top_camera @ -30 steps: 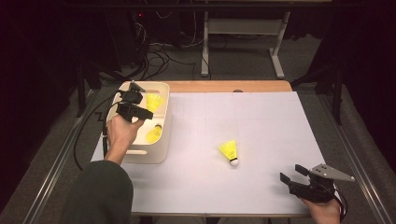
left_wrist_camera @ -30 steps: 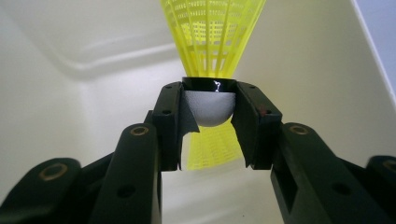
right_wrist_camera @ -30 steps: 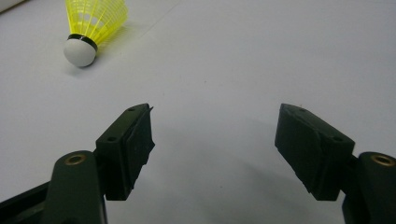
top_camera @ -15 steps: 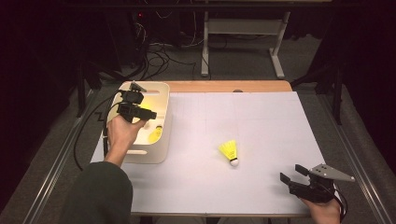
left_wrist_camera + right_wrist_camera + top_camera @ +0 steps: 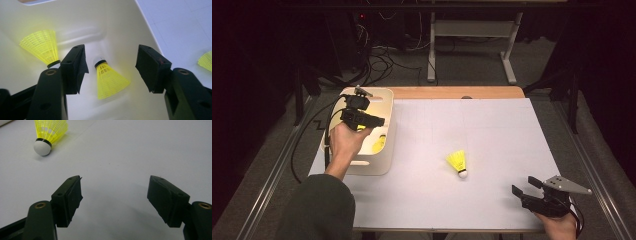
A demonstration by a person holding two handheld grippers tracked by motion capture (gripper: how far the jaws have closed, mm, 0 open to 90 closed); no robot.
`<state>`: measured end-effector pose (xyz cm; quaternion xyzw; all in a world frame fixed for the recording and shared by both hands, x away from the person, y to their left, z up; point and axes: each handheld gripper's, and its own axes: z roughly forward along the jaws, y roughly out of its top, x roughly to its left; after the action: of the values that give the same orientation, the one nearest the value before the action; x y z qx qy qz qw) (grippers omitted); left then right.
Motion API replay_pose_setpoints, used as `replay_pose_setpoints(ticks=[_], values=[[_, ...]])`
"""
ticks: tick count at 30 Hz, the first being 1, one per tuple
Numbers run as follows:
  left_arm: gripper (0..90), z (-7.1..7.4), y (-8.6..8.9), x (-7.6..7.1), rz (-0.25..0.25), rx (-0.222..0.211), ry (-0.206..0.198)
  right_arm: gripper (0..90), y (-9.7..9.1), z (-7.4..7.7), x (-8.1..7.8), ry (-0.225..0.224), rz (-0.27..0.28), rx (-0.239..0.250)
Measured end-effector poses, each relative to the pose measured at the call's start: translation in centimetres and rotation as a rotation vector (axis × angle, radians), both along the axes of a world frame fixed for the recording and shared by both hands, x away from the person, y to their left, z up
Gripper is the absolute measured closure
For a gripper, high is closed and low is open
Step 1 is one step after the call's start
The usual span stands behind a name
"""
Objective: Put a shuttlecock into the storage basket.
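The left gripper hangs over the cream bin at the left side of the desk, held in the person's left hand. Its jaws have just been opening and stand wide apart, with nothing pressed between the pads. In the left gripper view a yellow shuttlecock lies on the bin's floor below the gap between the jaws, its black-banded cork pointing away, free of both pads. A second shuttlecock lies in the bin to the left of it, close to the bin's wall.

A third shuttlecock lies on the bare white desk near the middle, to the right of the bin and well apart from it, white cork toward the near edge.

The right gripper rests at the near right corner of the desk, jaws spread wide and empty, pointing left toward that loose shuttlecock, which lies well ahead of it in the right gripper view
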<state>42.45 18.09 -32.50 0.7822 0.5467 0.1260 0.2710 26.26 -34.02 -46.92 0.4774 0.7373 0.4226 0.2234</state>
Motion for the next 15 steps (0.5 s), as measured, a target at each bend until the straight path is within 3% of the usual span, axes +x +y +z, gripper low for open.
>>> replay_pose_setpoints(ticks=[15], values=[[41.9,1.1,-1.5,-0.5,-0.045,-0.013,-0.034,28.3,0.0,0.0,0.0,-0.001,0.001,-0.001]])
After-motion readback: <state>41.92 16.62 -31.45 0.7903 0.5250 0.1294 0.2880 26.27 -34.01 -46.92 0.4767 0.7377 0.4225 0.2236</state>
